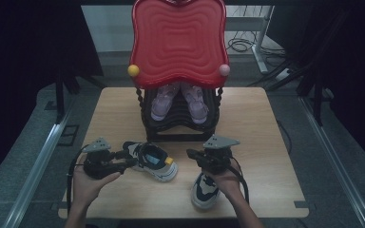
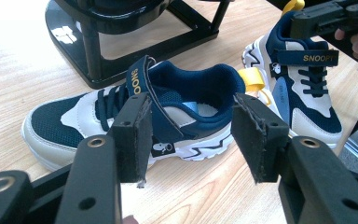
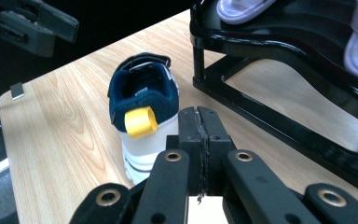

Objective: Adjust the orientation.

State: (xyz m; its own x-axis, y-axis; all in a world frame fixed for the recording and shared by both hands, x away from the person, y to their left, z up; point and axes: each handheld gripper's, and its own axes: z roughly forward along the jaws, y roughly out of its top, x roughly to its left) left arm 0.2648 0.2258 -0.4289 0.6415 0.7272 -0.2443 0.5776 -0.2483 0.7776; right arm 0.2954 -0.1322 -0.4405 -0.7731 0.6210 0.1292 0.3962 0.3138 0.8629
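Left gripper (image 2: 189, 135): we see its jaws wide apart, holding nothing, just in front of the left sneaker (image 2: 135, 116).
Right gripper (image 3: 199, 128): we see its jaws pressed together, empty, above the right sneaker (image 1: 204, 190).

The high view looks forward and down from above the person's side, far enough back to take in the whole wooden surface (image 1: 261, 142), the black shoe rack (image 1: 178, 126) at its far side and the floor around it. The left gripper view sits low and close, looking along its own tool (image 2: 191, 135) across the surface at a navy-and-white sneaker (image 2: 135, 121). The right gripper view, equally low, looks over its tool (image 3: 199, 140) at the same sneaker's heel. All three views share that sneaker and the rack's base.
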